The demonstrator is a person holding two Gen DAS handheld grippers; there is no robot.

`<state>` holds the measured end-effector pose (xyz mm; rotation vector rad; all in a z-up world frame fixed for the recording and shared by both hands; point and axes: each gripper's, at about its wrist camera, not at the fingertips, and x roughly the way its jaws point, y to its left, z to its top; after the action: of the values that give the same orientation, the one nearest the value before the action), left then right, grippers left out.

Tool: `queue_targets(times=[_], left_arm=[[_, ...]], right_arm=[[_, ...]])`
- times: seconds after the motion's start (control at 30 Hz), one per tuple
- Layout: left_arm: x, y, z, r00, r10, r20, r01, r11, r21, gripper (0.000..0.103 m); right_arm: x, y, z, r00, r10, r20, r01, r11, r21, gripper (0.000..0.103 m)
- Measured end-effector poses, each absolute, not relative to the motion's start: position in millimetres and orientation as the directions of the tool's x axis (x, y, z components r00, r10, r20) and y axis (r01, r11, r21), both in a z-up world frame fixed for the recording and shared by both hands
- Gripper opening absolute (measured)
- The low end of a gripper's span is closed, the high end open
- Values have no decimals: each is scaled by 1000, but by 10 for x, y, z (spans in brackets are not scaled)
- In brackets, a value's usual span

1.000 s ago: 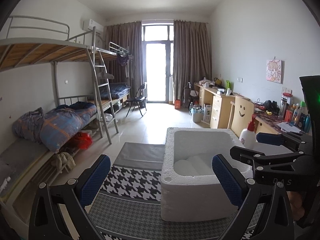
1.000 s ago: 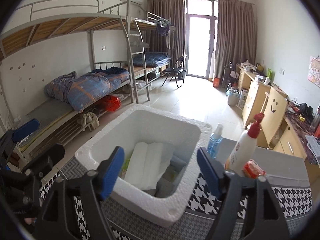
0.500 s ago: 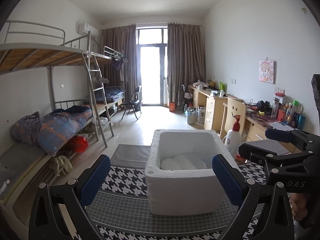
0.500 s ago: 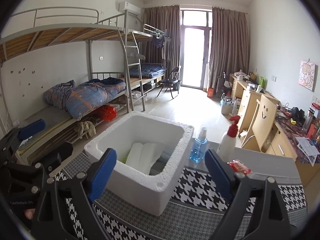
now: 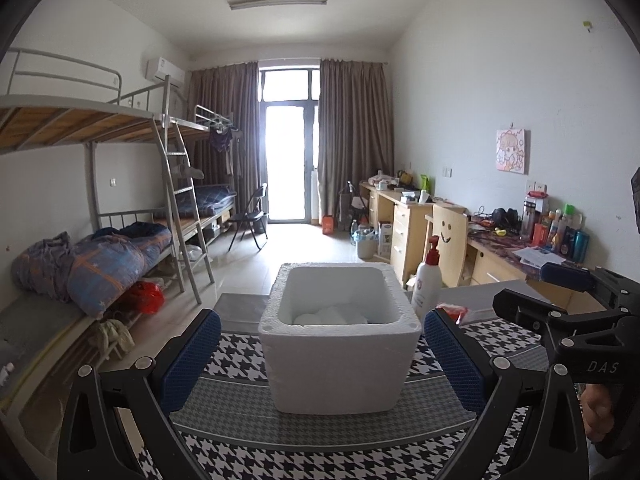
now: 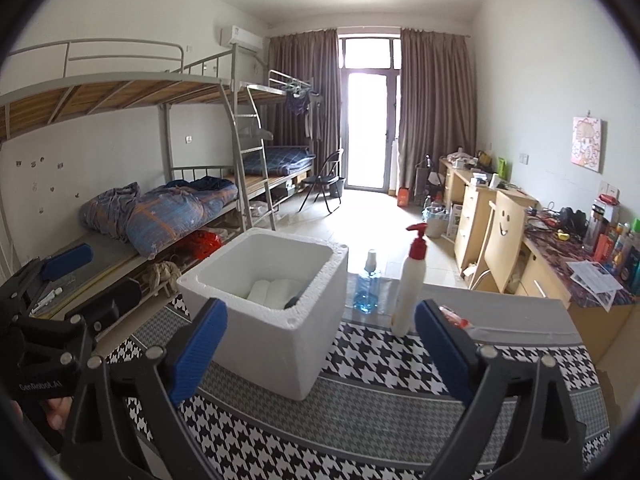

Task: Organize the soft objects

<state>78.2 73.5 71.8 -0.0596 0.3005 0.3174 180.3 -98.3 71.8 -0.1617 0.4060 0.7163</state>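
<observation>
A bunk bed is standing along the wall, desks opposite. A houndstooth tablecloth is covering the table, bearing an open-topped foam box. White soft rolls are lying inside it, long axes running toward the far wall. A pump bottle and blue bottle are standing just beside the box. The right gripper is opening, nothing between its jaws; the left gripper is spread, empty.
</observation>
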Motion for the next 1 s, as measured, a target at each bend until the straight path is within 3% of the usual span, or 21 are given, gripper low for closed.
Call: queue_targets(times=[0.33, 1.0], left_arm=[[508, 497, 703, 916, 292, -274, -308, 951, -16, 102], [10, 242, 495, 940, 268, -211, -277, 961, -15, 102]], right_arm=[[1489, -1394, 683, 711, 606, -358, -644, 765, 17, 102], [903, -1837, 459, 762, 590, -267, -610, 792, 11, 102]])
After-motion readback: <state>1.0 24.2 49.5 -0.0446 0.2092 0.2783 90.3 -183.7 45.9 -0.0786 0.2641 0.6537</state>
